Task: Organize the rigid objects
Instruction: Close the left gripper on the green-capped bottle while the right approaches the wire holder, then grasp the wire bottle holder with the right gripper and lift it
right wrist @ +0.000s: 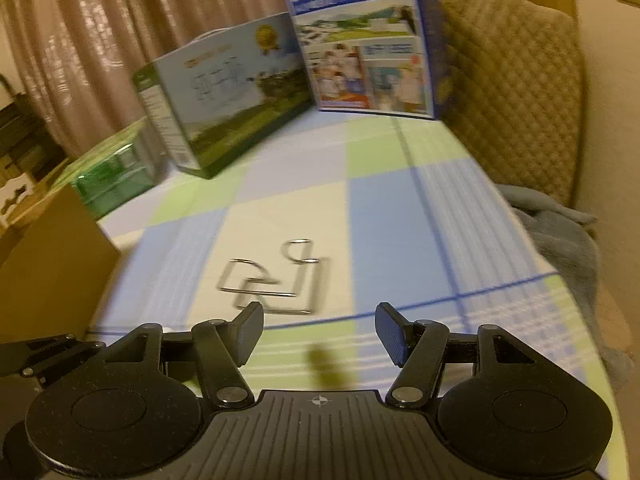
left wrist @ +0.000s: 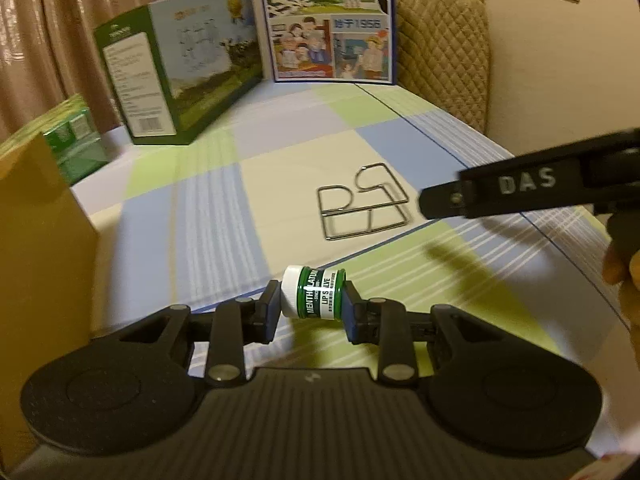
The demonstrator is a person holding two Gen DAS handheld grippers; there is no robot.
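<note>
The left gripper is clenched on a small green jar reading "MENTHOLATUM LIP SALVE", its long axis sideways, white cap leftward, above the checked cloth. Beyond the jar lies a bent wire puzzle. The right gripper, marked "DAS", is released. Farther back stands a blue carton reading "1956".

Matte black left gripper, silver rivets, blue-padded jaws.
</note>
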